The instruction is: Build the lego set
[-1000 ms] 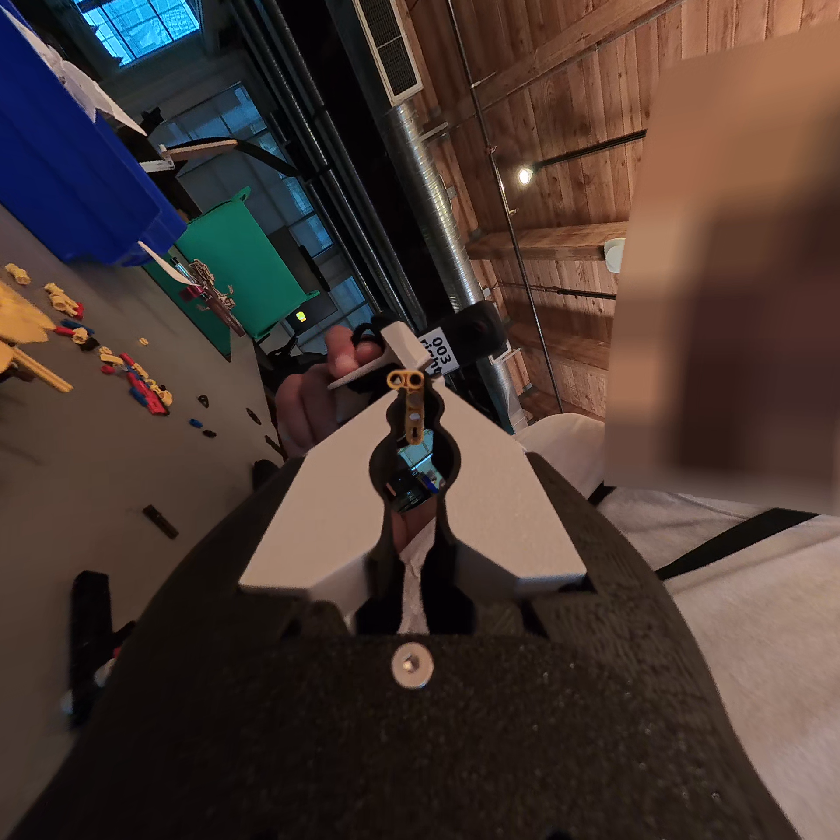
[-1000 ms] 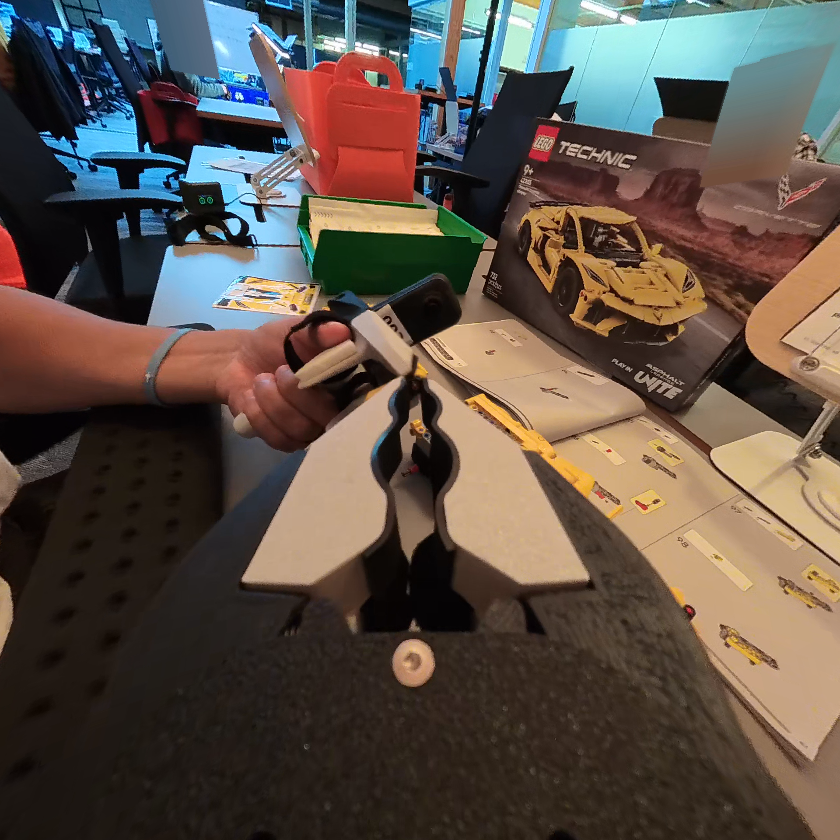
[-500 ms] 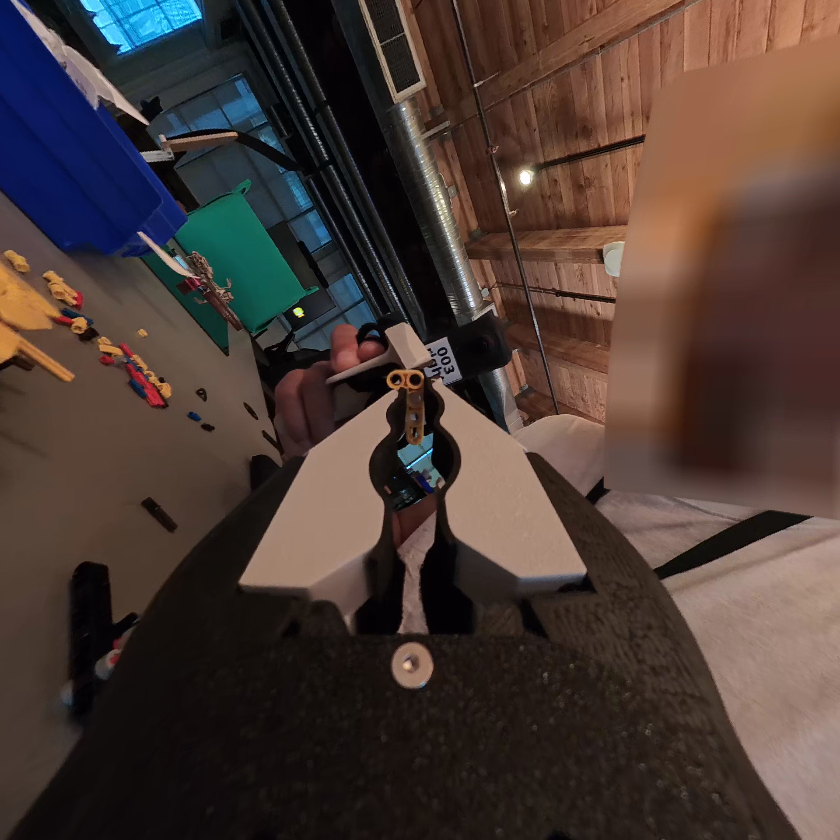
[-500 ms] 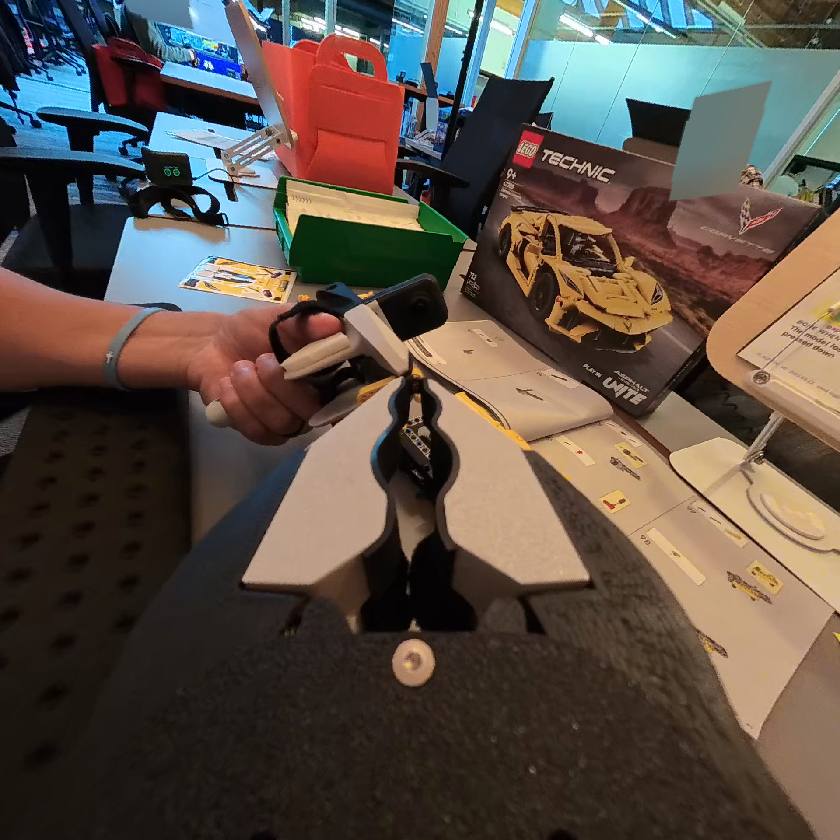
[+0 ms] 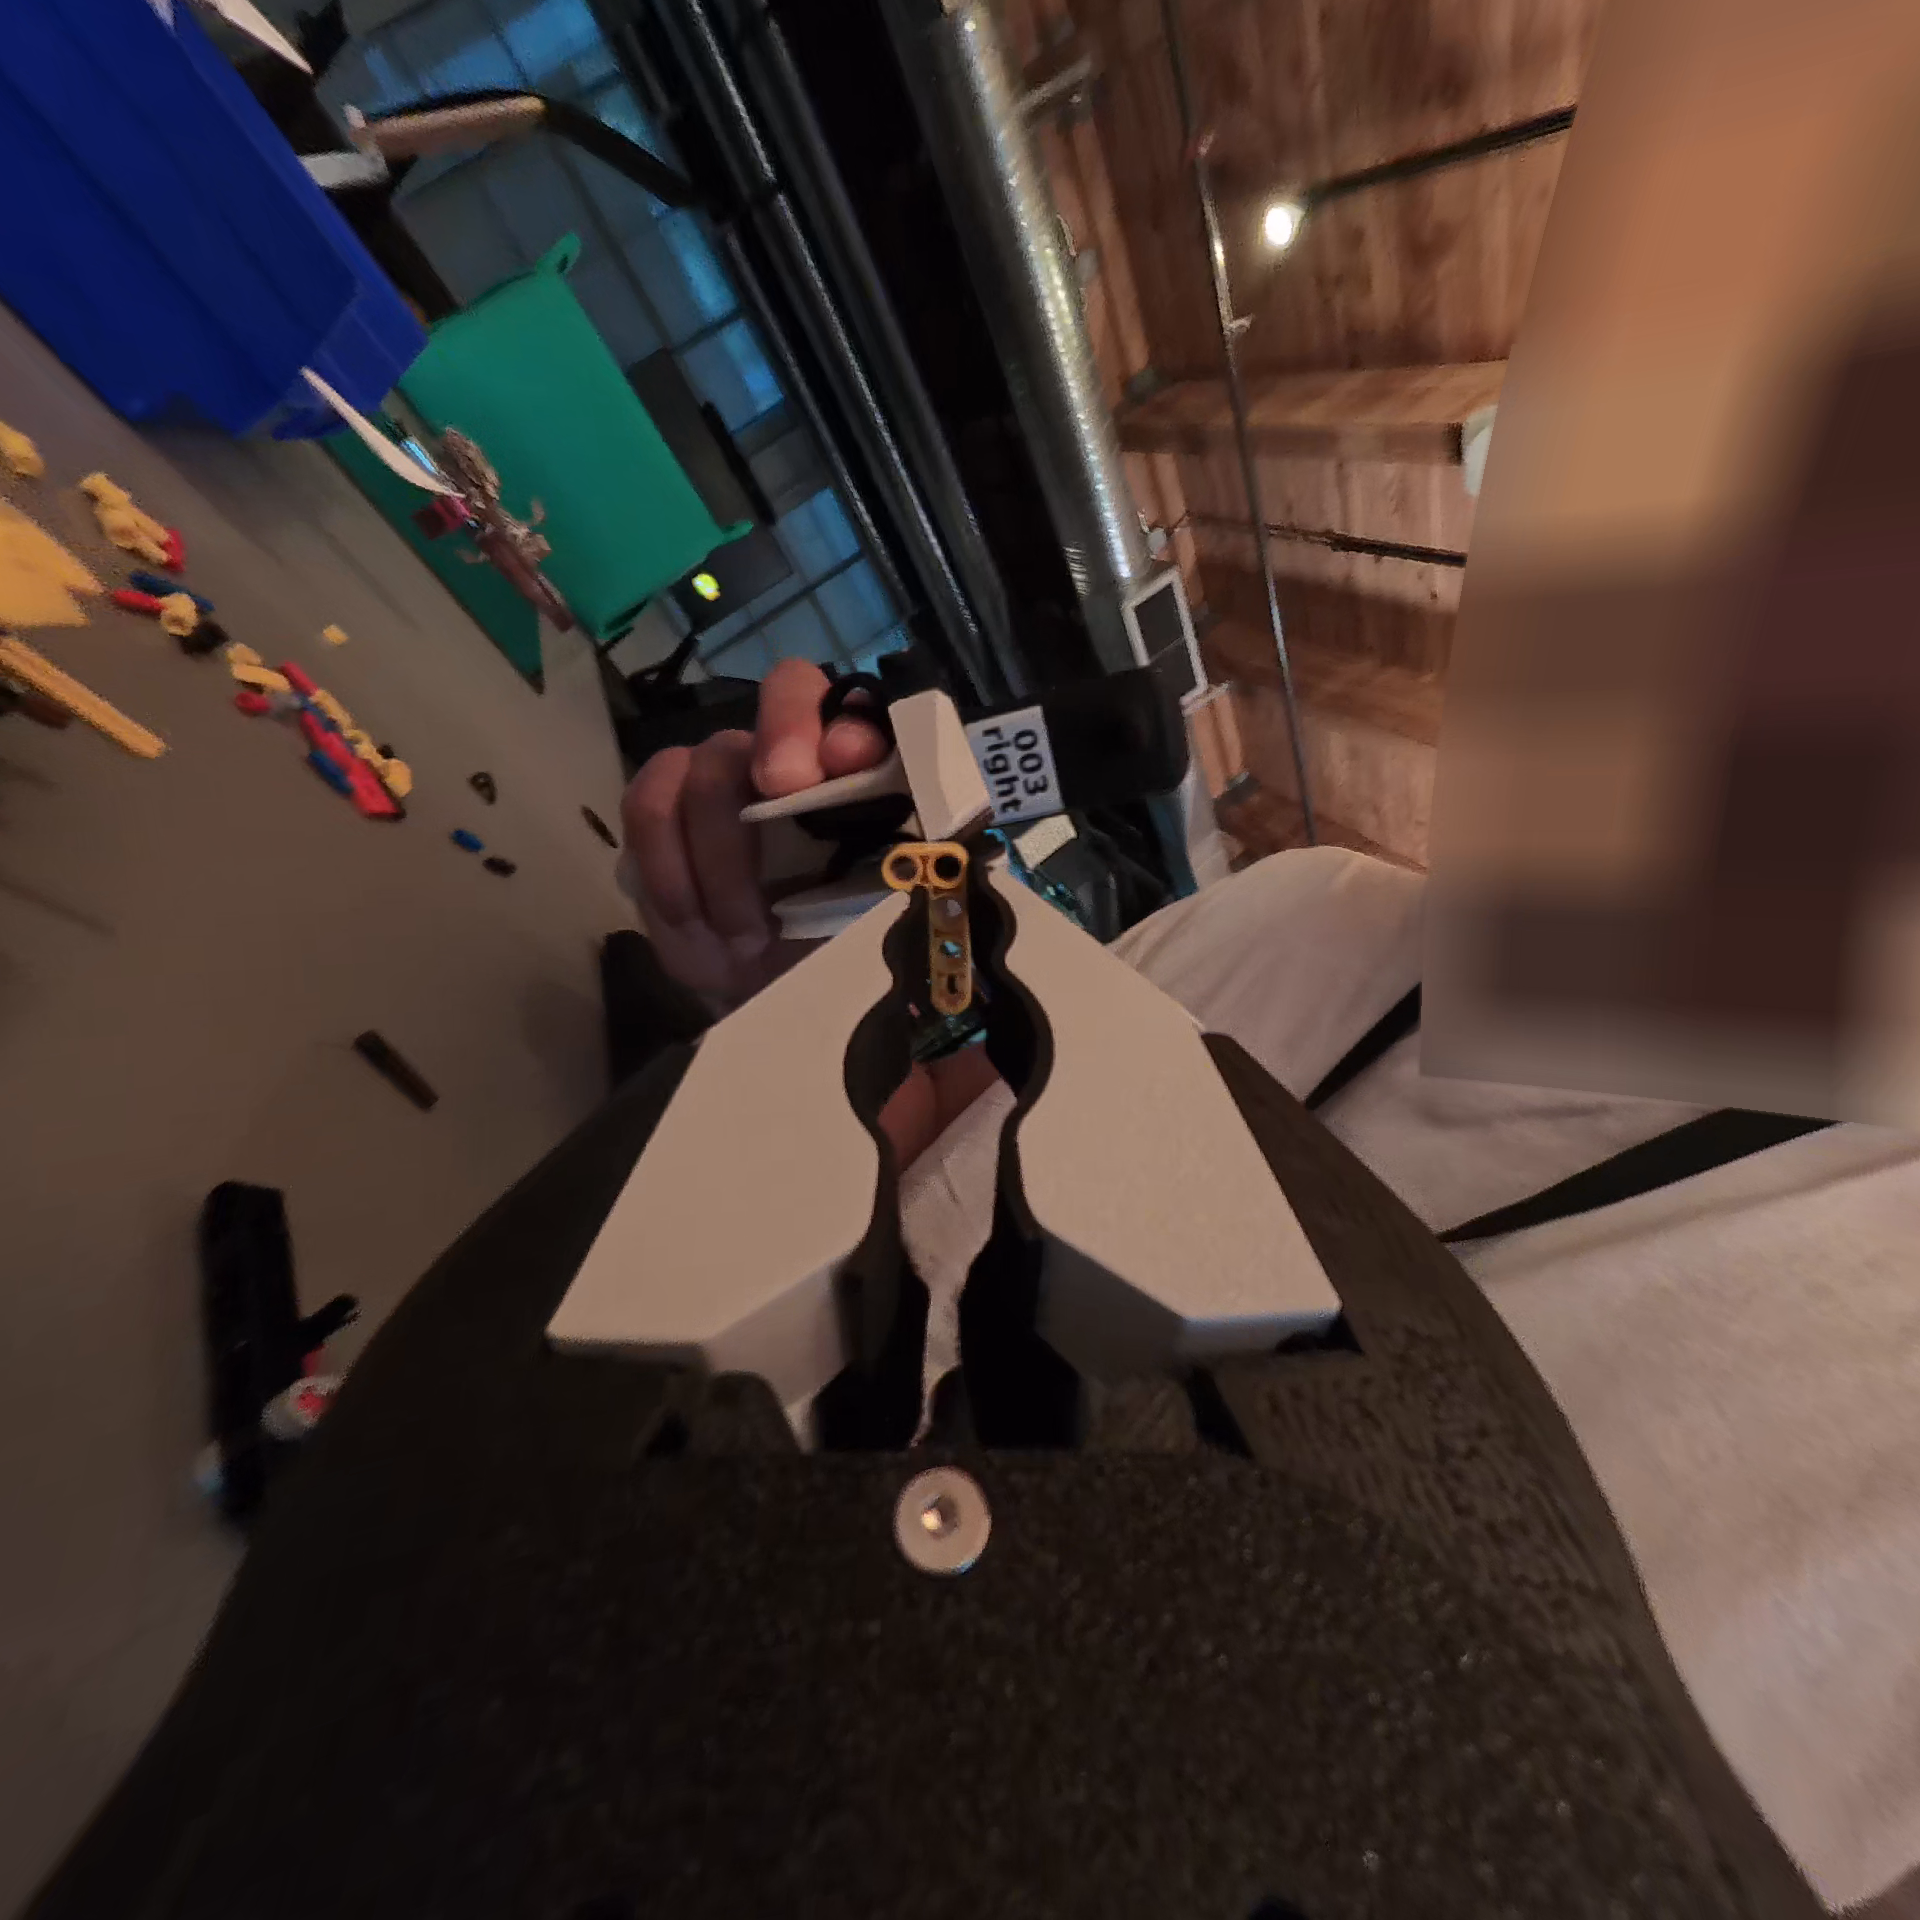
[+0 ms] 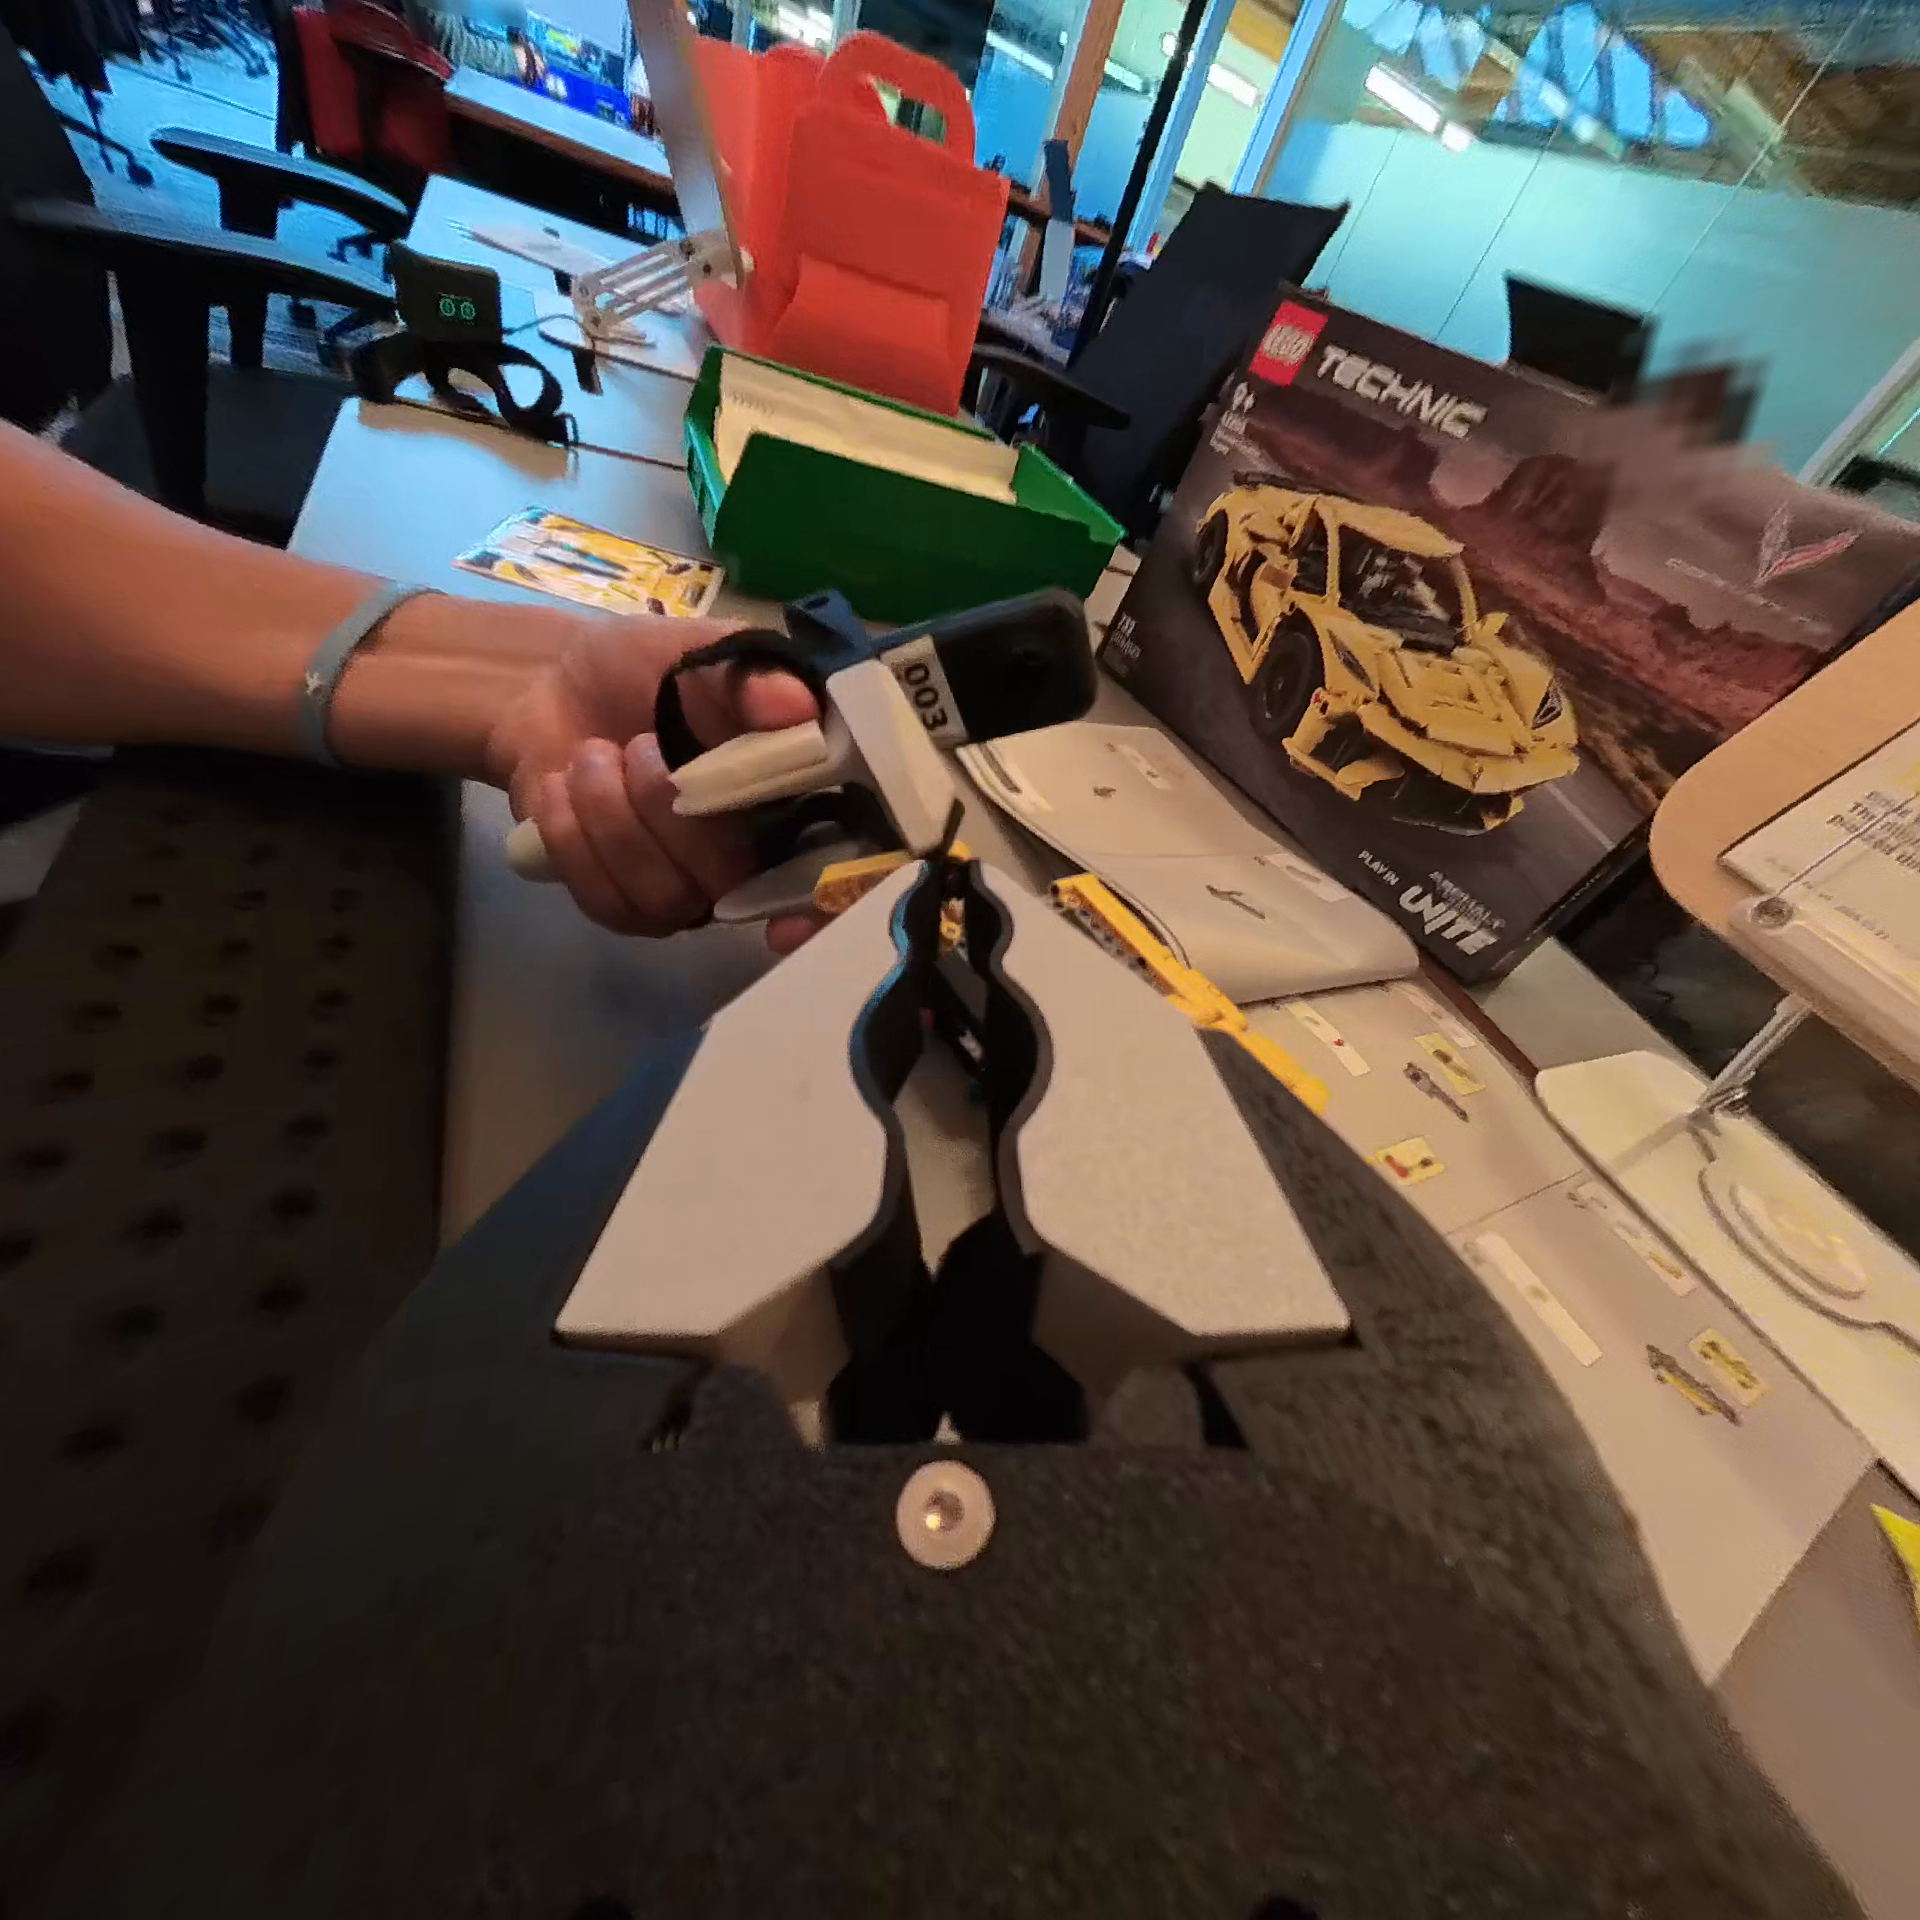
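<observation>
In the left wrist view my left gripper [image 5: 940,909] is shut on a thin yellow beam with holes [image 5: 943,940], whose two-hole end sticks out past the tips. The right gripper [image 5: 935,774], held in a hand, is just beyond it. In the right wrist view my right gripper [image 6: 945,873] is shut on a small thin black piece [image 6: 951,836] at its tips. The left gripper [image 6: 894,727], held in a hand, meets it tip to tip, with the yellow beam [image 6: 847,885] showing at the left gripper's tip.
A long yellow assembly [image 6: 1143,961] lies on the grey table by an open instruction booklet [image 6: 1174,852]. The set's box [image 6: 1455,644], a green bin [image 6: 883,509] and an orange bag [image 6: 852,229] stand behind. Loose pieces [image 5: 332,727] and a blue bin [image 5: 156,239] are at the left. Less than 4 cm separates the two grippers' tips.
The two grippers have come closer, so their tips now nearly touch. Both stay shut on their pieces. The right wrist view has swung a little and is blurred.
</observation>
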`<state>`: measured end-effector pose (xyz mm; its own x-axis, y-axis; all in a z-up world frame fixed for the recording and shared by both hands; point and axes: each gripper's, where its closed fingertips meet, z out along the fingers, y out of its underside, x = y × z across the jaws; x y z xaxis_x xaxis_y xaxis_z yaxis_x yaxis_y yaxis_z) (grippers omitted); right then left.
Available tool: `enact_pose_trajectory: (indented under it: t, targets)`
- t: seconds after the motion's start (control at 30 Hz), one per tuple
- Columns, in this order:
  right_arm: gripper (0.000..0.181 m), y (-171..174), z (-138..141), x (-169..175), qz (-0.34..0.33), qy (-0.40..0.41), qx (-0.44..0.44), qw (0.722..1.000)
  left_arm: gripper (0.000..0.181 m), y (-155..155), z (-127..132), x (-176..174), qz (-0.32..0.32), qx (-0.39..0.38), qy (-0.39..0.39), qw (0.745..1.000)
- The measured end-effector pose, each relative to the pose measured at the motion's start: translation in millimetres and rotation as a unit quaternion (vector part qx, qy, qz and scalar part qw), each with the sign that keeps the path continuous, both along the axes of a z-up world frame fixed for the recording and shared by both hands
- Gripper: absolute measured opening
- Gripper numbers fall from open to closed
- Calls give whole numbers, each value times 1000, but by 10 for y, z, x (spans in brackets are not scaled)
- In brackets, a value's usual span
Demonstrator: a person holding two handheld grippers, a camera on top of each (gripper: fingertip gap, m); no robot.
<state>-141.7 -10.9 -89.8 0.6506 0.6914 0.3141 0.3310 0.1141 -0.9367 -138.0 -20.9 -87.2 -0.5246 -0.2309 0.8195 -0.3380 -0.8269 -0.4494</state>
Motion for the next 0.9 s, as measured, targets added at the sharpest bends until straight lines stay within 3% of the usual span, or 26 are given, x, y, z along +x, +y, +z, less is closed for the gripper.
enact_pose_trajectory:
  t: [0.13,0.4,0.9]
  targets:
    - [3,-11,14,-2,-17,-1,29,999,6,-14,17,1,-2,-8,-6,1000]
    - [10,31,52,101,11,139,-56,989,6,82,-10,74,50,49,4,998]
    - [4,70,-39,83,-22,76,-23,997,6,79,-20,69,44,35,7,998]
